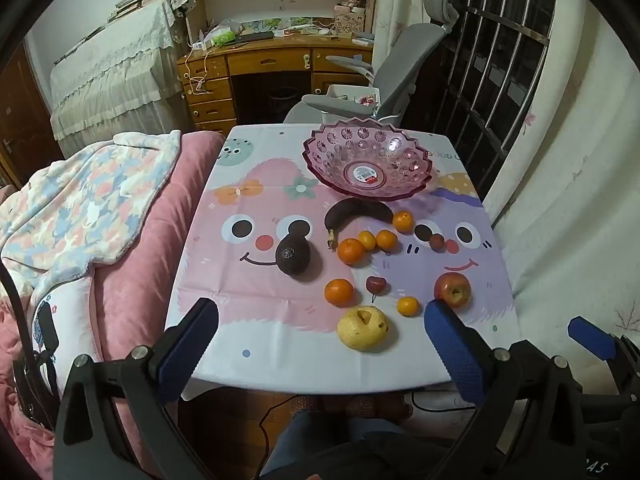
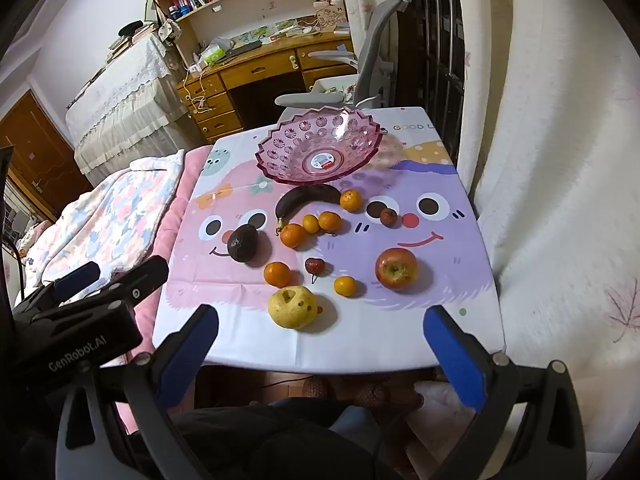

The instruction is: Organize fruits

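An empty pink plastic bowl (image 1: 368, 192) (image 2: 280, 172) stands at the table's far side. In front of it lie a dark banana (image 1: 356, 210) (image 2: 306, 198), an avocado (image 1: 293, 256) (image 2: 243, 243), several oranges (image 1: 351, 251) (image 2: 293, 235), a red apple (image 1: 452, 289) (image 2: 396, 269), a yellow pear (image 1: 363, 327) (image 2: 292, 306) and small dark red fruits (image 1: 375, 284) (image 2: 314, 266). My left gripper (image 1: 320, 308) is open and empty above the near table edge. My right gripper (image 2: 320, 316) is open and empty, just short of the pear.
The table wears a cartoon cloth (image 1: 260, 320) (image 2: 400, 332). A bed with pink cover (image 1: 132, 248) (image 2: 108, 216) runs along the left. A grey chair (image 1: 384, 80) and wooden desk (image 1: 260, 64) stand behind. A white curtain (image 2: 560, 200) hangs right.
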Motion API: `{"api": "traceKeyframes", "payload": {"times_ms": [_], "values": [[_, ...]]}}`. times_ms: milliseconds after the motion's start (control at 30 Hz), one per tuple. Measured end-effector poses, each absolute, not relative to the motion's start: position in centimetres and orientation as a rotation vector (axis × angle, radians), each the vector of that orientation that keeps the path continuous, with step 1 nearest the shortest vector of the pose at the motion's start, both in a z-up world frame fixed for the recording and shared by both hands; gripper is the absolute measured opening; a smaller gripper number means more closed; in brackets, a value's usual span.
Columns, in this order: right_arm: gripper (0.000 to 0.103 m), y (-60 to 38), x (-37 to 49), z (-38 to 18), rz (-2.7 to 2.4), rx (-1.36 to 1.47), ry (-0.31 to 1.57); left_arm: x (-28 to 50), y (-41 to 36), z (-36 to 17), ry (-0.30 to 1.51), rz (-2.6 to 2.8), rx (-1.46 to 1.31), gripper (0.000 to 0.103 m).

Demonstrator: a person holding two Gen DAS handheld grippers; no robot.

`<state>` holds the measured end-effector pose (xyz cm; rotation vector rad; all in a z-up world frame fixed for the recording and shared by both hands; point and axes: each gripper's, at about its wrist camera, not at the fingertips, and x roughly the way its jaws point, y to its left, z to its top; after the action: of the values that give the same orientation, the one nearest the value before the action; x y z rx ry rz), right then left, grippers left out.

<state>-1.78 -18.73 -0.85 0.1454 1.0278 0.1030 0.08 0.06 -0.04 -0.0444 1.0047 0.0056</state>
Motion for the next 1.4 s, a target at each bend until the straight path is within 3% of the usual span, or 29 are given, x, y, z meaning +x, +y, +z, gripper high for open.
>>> {"api": "traceKeyframes", "payload": {"times_ms": [1400], "values": [[0.103, -19.3, -0.1, -1.4, 0.083, 0.167, 1.031, 2.2, -0.4, 0.1, 0.978, 0.005, -0.031, 0.102]]}}
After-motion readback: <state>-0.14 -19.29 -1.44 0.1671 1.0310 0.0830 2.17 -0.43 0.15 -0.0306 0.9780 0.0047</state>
